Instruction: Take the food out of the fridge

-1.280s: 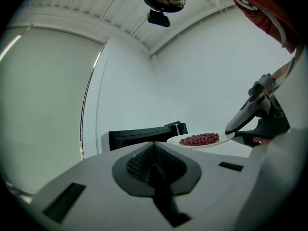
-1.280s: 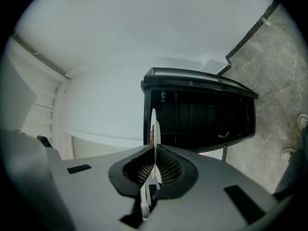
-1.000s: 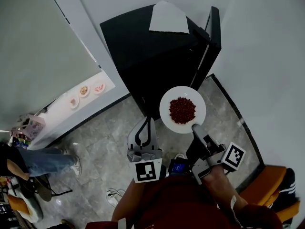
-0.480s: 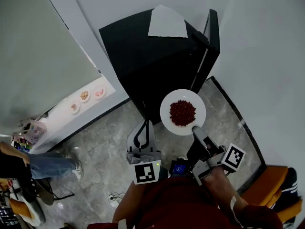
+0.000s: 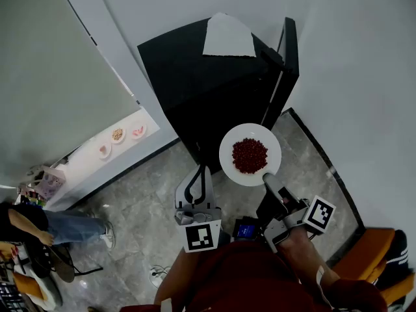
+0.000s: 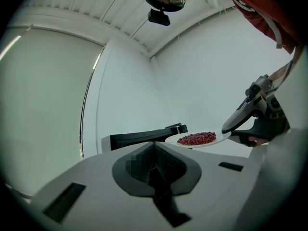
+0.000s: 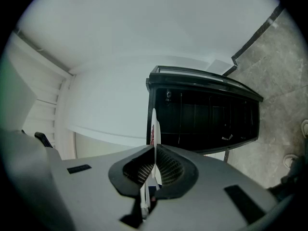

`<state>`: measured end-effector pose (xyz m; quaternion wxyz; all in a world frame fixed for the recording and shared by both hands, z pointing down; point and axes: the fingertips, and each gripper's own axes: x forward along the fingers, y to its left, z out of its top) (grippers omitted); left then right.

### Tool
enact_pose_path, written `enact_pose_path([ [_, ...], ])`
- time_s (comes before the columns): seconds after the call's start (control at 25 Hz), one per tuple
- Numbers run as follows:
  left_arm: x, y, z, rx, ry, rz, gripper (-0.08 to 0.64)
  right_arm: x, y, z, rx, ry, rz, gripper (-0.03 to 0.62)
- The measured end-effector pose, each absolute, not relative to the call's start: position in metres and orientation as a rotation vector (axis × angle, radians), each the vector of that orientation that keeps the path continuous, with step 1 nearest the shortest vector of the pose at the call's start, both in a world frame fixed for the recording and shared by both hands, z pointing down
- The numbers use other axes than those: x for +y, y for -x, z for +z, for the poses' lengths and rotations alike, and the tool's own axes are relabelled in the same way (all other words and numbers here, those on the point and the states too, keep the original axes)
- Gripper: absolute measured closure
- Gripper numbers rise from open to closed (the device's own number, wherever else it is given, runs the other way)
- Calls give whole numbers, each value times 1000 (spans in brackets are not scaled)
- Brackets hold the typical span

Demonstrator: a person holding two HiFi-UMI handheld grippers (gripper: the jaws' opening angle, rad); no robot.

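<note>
Jaws of the right gripper (image 5: 268, 178) are pinched on the rim of a white plate (image 5: 229, 155) heaped with red beans (image 5: 249, 155). It is held outside the black fridge (image 5: 208, 90), beside its open door (image 5: 286, 57). Left gripper (image 5: 199, 174) jaws are pressed together, empty. A white sheet (image 5: 227, 34) is laid on the fridge, and small dishes (image 5: 117, 134) are set on a desk (image 5: 84, 164) well apart.

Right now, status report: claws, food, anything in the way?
Left claw shut, empty. Right claw shut on rim of plate. Red beans on it, held level before the black fridge. Nothing seen in the way.
</note>
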<state>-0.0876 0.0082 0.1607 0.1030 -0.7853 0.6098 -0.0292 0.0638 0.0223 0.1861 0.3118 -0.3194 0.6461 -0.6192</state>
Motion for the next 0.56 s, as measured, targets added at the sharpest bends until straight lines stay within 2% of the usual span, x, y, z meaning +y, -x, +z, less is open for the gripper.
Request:
enact_pose_path([
  [0.16,9,85,159,1665,2265,-254,546,23,-65,186,1701,850,-1634,563],
  [0.28,9,89,158,1748,2298,-143,546,23,-65,186,1704,852,-1629,563],
  [0.44,8,88,158,1667,2256,-251,546,23,-65,186,1704,850,-1627,563],
  [0.56,6,91,158,1754,2292,-139,546,23,-65,187,1703,851,-1628,563],
])
